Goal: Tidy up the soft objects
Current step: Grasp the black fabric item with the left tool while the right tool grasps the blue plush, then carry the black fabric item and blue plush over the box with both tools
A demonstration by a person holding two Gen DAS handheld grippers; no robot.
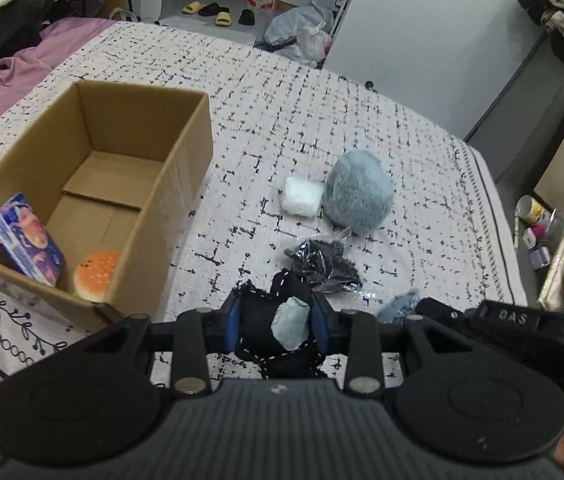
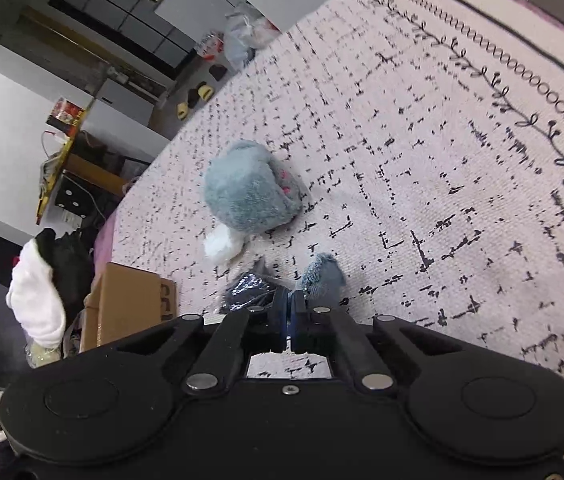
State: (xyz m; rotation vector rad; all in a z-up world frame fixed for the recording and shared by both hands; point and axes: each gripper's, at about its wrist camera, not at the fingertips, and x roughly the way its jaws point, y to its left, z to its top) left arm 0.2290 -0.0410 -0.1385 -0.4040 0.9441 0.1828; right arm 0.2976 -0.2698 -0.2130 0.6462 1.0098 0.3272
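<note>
Black cloth edged in white stitching, with a pale grey patch, sits bunched between our left gripper [image 1: 277, 326], whose blue-padded fingers [image 1: 233, 320] pinch the black pouch [image 1: 265, 312] above the knitted, black-flecked bedspread [image 1: 322, 120]. Our right gripper [image 2: 290, 312] points steeply down with its jaws pressed together on a fuzzy blue-grey sock [image 2: 322, 276], the fabric bulging out past the tips. Just beyond lie a crinkled clear bag of dark fabric [image 1: 322, 264], a small white packet [image 1: 302, 196] and, touching it, a rounded grey-blue plush [image 1: 358, 192]. To the left the open cardboard box [image 1: 185, 140] holds a soft burger toy [image 1: 95, 276] and a glossy blue pack [image 1: 25, 240].
</note>
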